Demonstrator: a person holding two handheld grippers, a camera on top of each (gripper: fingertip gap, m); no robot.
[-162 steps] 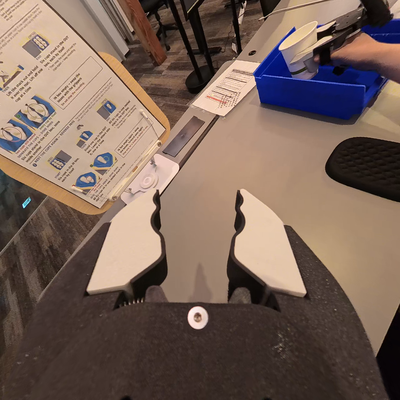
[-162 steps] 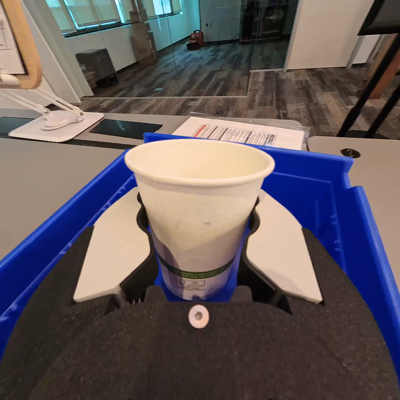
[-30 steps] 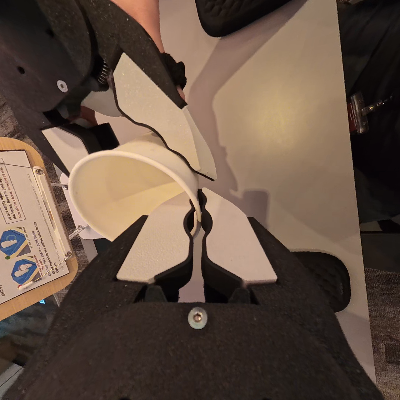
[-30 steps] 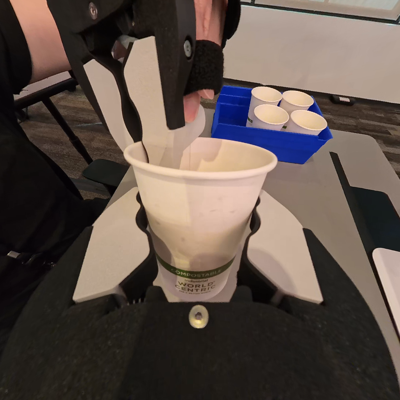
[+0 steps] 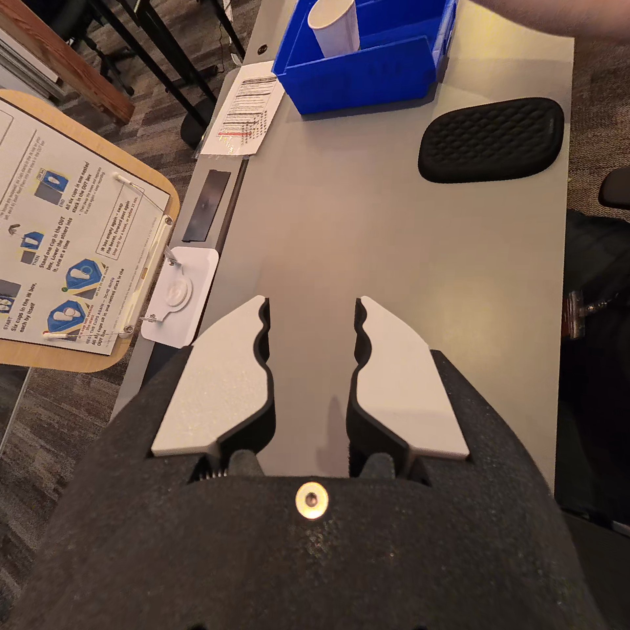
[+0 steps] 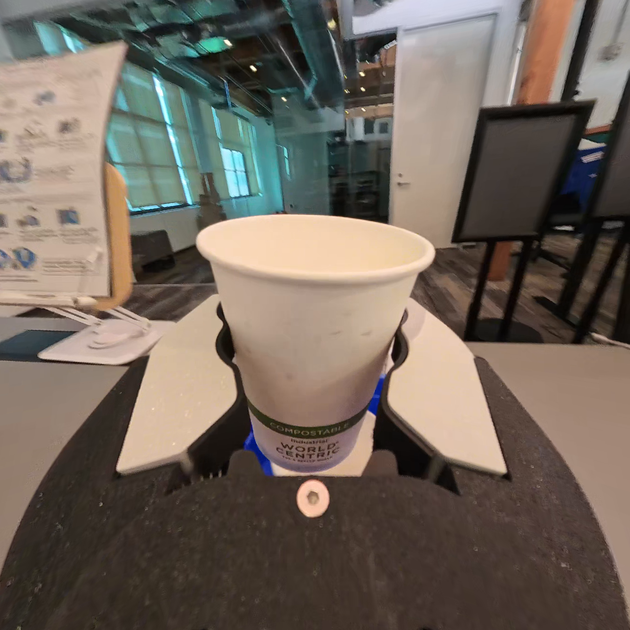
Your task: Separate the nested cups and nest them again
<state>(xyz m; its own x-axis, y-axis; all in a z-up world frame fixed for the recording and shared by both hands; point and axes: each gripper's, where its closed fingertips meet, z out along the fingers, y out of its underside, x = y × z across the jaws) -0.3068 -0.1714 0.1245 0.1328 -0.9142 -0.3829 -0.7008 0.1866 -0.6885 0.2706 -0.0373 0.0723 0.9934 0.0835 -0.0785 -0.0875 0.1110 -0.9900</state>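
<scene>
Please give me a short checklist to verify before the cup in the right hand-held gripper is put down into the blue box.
1. Right hand-held gripper shut on the paper cup: ok, both fingers press its wall.
2. Cup upright, opening up: ok.
3. Blue box under the cup: ok, blue shows below its base in the right wrist view.
4. Landing spot in the box free: cannot tell, the cup hides it.
5. Left hand-held gripper open, empty and away from the box: ok, it is over the grey table.
6. One single cup held, not several nested: cannot tell.
</scene>
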